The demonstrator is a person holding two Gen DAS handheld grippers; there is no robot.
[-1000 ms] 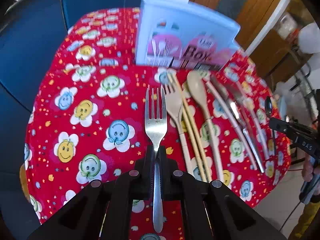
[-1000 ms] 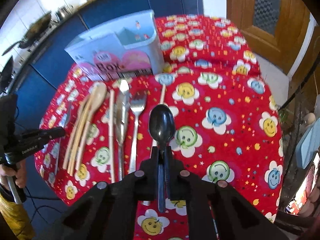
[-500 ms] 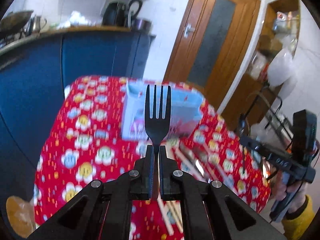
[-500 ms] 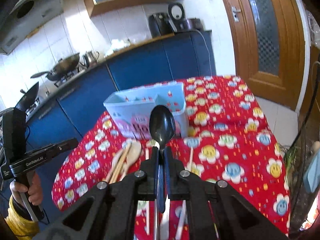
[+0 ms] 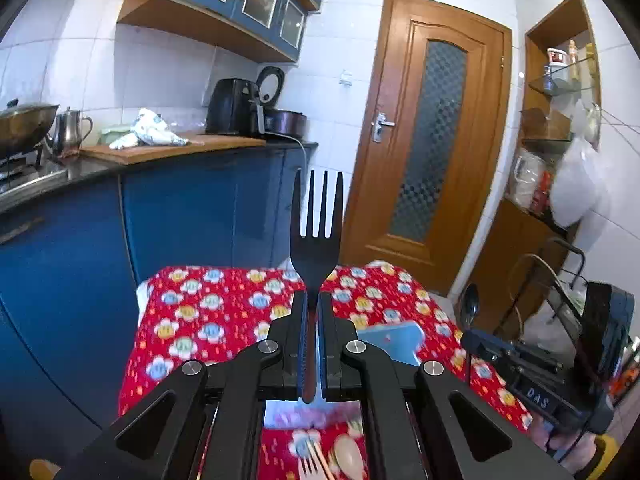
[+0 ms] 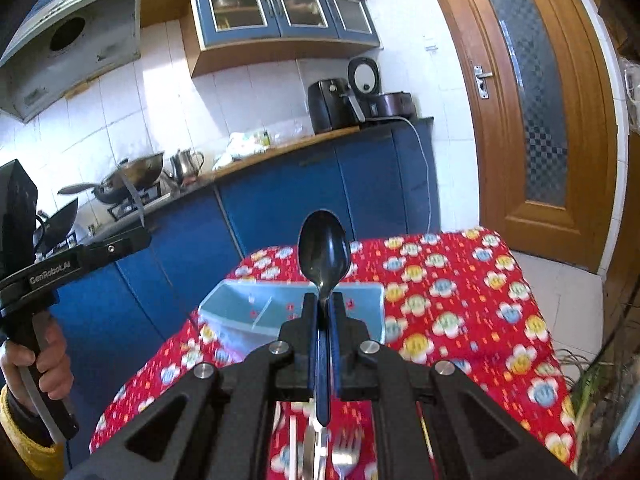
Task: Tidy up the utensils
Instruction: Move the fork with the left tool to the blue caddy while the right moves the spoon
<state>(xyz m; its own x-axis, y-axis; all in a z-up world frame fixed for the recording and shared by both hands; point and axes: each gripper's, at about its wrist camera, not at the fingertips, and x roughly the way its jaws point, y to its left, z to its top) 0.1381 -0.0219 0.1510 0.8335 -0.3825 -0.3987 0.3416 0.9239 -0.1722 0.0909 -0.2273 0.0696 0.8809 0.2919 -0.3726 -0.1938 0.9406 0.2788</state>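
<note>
We've got the fork [image 5: 317,232] pinched by its handle in the left gripper [image 5: 313,304], tines standing up past the fingertips, and the spoon [image 6: 324,250] clamped the same way in the right gripper [image 6: 325,300], bowl up. A second ago both hung low over the red flowered tablecloth [image 6: 452,288]; now they're lifted, kitchen cupboards behind them. Both utensils look dark against the light. The pale blue holder [image 6: 240,304] sits just below the spoon.
</note>
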